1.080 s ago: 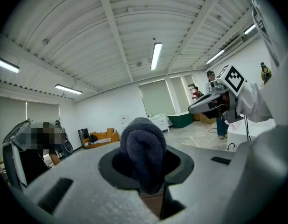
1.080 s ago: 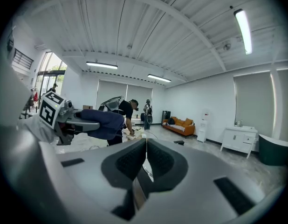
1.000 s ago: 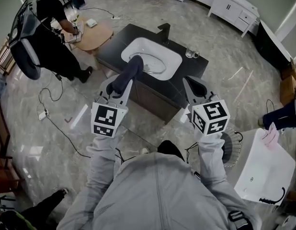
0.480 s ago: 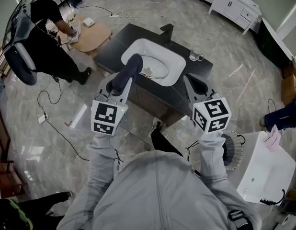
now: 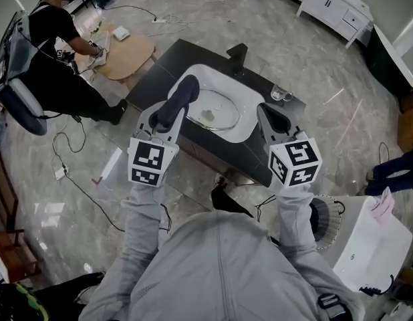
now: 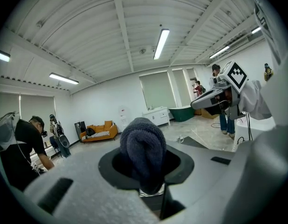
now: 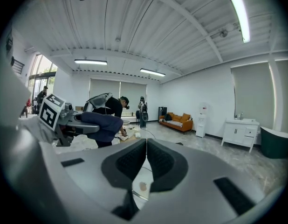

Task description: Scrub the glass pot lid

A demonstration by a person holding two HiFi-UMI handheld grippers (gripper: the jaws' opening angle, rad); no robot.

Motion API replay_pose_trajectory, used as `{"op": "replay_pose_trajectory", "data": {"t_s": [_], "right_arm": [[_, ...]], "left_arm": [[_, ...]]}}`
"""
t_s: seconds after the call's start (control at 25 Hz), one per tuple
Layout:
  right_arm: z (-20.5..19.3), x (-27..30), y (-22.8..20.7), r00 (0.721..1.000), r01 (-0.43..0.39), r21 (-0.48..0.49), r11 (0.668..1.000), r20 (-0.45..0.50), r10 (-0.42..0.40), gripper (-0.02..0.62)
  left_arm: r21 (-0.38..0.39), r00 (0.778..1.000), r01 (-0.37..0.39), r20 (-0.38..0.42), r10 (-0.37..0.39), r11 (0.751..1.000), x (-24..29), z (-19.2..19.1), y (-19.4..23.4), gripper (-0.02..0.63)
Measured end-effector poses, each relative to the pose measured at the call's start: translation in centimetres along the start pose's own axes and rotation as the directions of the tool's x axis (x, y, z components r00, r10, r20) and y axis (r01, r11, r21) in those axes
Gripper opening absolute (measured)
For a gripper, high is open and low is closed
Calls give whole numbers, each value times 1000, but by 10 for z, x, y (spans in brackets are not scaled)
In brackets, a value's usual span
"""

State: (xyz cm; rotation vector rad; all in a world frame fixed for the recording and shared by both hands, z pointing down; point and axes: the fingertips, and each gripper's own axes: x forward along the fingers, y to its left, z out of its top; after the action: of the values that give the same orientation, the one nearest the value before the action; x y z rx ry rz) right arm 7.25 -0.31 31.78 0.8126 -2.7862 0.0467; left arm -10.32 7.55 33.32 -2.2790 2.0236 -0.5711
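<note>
The glass pot lid [image 5: 214,110] lies in the white basin [image 5: 193,79] of a black counter [image 5: 266,159], ahead of and below both grippers. My left gripper [image 5: 180,99] is shut on a dark blue-grey knitted cloth [image 5: 187,87] that bulges out of its jaws [image 6: 143,149], held over the basin's left edge. My right gripper [image 5: 269,114] is shut with nothing in it, its pads [image 7: 159,161] touching, above the counter right of the basin. Below its jaws, a slice of the lid with a brown spot [image 7: 142,186] shows.
A black faucet [image 5: 238,51] stands behind the basin, and small glasses [image 5: 281,93] sit on the counter's right end. A person in black [image 5: 49,59] bends over a round wooden table [image 5: 129,53] at left. Cables [image 5: 69,172] lie on the floor. A white appliance [image 5: 367,243] stands at right.
The sink and counter have come nearer and lower in the head view as I step towards them. Both grippers keep their pose and grip.
</note>
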Motion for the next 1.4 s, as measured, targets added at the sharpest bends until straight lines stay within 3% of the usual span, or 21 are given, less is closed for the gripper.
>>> {"op": "replay_pose_trajectory", "data": {"t_s": [0.2,0.4,0.76,0.92,1.2,1.28,1.4], "right_arm": [[-7,38,-35,999,29,27,999,-25,-28,29],[-36,71,-59,995,38,54,998,-91,-33,29],[-105,110,-80,970,76,103,992,-238,-49,29],[-122,128,-76,963,94,128,987,-263,-58,29],[-136,156,-67,942,192,148,970,-305,-140,29],[-140,161,-66,932,231,150,961,-319,-174,29],[-148,165,-64,909,302,172,938,-347,-229,29]], "left_arm": [[27,989,38,-144,-34,999,58,-32,16,94],[-32,966,97,-236,-102,995,105,-64,20,94],[-94,905,198,-365,-219,976,164,-130,24,94],[-105,865,267,-412,-286,958,188,-161,26,94],[1,783,445,-485,-388,896,232,-212,39,94],[52,754,506,-510,-413,861,242,-223,39,94],[117,699,604,-552,-454,788,254,-242,36,94]]}}
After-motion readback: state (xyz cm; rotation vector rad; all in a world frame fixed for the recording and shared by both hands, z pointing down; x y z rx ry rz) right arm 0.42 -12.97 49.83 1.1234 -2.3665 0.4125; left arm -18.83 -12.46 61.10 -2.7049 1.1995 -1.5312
